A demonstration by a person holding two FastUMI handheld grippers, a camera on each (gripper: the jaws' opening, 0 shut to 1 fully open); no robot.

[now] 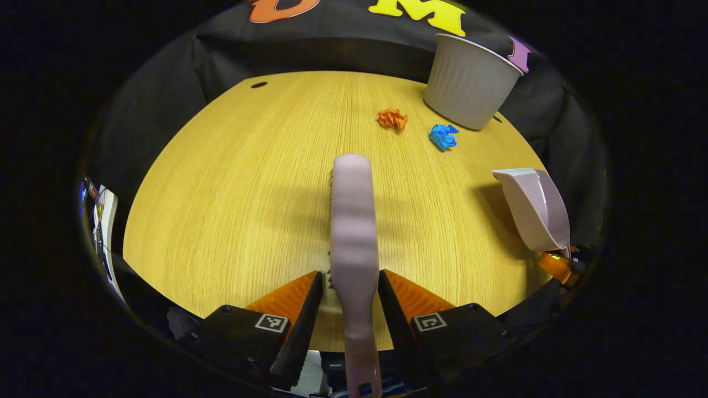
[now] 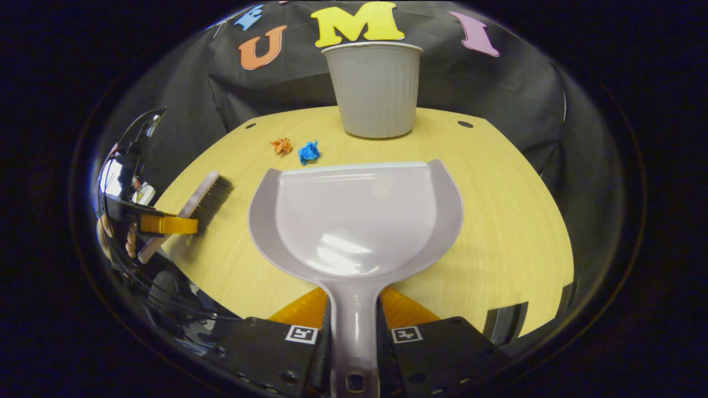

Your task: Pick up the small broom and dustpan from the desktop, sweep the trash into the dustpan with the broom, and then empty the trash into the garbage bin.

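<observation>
- The left gripper view looks along the back of the broom (image 1: 352,221); the left hand-held gripper (image 1: 350,287) has both fingers pressed on its handle, long axis pointing away toward the far desk (image 1: 232,182) edge, bristles hidden beneath.
- The right gripper view shows the broom from the side, dark bristles down, lifted near the desk's left edge.
- The right hand-held gripper (image 2: 354,309) clamps the handle of the dustpan (image 2: 354,221), whose open mouth faces the far garbage bin (image 2: 376,91).
- In the left gripper view the dustpan appears tilted at the right desk edge.
- Orange paper ball (image 2: 281,145) and blue paper ball (image 2: 309,151) lie just beside each other, between dustpan and bin.
- Bare wood stretches across the near left of the desk.
</observation>
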